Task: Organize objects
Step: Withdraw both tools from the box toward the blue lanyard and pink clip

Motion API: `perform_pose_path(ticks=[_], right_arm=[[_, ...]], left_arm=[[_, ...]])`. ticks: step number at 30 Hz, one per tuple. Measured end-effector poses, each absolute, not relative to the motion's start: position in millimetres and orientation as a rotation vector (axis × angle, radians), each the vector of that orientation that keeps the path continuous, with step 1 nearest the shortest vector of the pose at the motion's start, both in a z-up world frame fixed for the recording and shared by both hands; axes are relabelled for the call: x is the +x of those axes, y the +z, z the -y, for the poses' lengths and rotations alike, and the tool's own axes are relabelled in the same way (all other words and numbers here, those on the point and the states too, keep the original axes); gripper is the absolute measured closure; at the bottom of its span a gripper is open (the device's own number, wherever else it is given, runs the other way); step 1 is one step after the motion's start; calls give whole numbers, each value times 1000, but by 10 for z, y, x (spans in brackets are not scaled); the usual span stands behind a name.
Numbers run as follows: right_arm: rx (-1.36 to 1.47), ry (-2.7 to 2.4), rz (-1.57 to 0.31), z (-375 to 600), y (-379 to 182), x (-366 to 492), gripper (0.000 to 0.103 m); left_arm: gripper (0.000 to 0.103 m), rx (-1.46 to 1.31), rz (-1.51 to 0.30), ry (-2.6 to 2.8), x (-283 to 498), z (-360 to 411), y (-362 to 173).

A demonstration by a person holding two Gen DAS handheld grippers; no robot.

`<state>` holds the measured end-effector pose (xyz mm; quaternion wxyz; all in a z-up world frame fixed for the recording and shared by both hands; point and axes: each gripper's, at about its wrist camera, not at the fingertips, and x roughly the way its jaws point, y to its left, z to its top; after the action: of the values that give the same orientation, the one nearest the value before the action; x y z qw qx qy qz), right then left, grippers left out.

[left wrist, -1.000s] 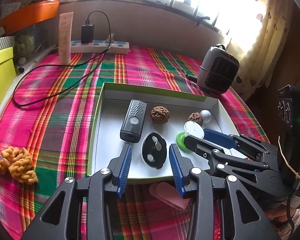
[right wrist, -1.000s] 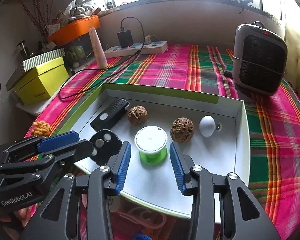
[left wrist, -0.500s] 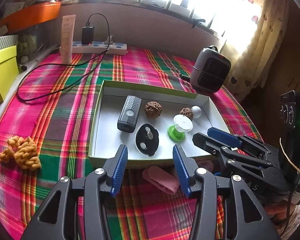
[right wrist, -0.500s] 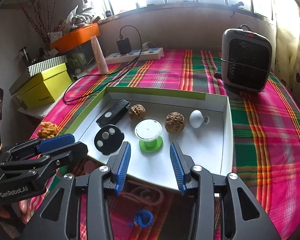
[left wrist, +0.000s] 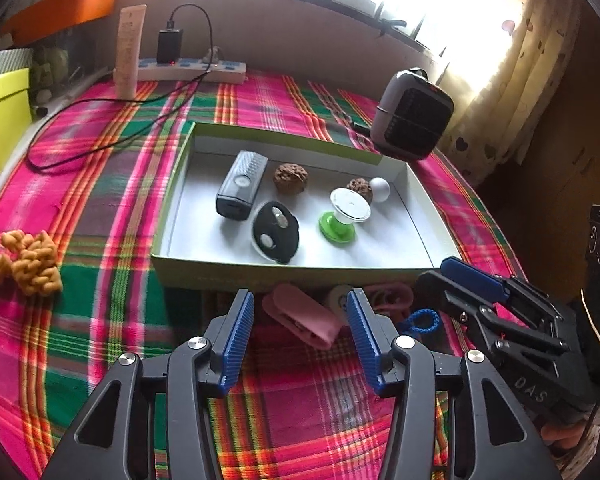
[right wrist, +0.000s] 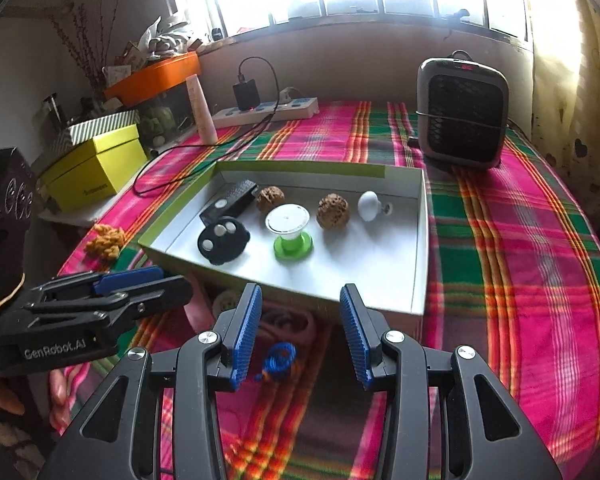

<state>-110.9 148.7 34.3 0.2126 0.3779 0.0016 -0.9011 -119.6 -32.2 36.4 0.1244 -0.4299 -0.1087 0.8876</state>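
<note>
Tray [left wrist: 428, 236] on plaid table [left wrist: 100, 184] is the landmark. Left gripper [left wrist: 300, 320] released, empty, just in front of tray's near wall; pink clip [left wrist: 300, 320] lies between its fingers on the cloth. Right gripper [right wrist: 300, 328] also released, empty, at tray's near wall; blue cord loop [right wrist: 278, 360] between its fingers, pink strap [right wrist: 288, 320] beyond it. Inside tray: remote [left wrist: 240, 188], 2 walnuts [left wrist: 290, 176], spool [left wrist: 344, 216], black fob [left wrist: 276, 232], white knob [left wrist: 379, 189]. Left of tray: yellow knot [left wrist: 26, 262]. Behind tray: heater [left wrist: 412, 120], power strip [left wrist: 192, 72].
</note>
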Motion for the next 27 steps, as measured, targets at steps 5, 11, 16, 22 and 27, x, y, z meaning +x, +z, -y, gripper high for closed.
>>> perform_pose_path(ticks=[5, 11, 16, 22, 27], right_arm=[[1068, -2494, 4, -1507, 293, -1053, 61], [1085, -2486, -9, -1501, 229, -995, 61], [1108, -2472, -25, -1462, 162, -978, 61], [1143, -2461, -64, -1417, 93, -981, 61], [1163, -2465, -83, -1403, 73, -979, 61]], left_arm=[[56, -1283, 312, 2579, -1187, 283, 309], [55, -1302, 289, 2565, -1169, 225, 260], [55, -1329, 272, 2561, -1182, 191, 209], [55, -1337, 281, 2577, -1179, 215, 191], [55, -1348, 286, 2581, -1172, 255, 180]])
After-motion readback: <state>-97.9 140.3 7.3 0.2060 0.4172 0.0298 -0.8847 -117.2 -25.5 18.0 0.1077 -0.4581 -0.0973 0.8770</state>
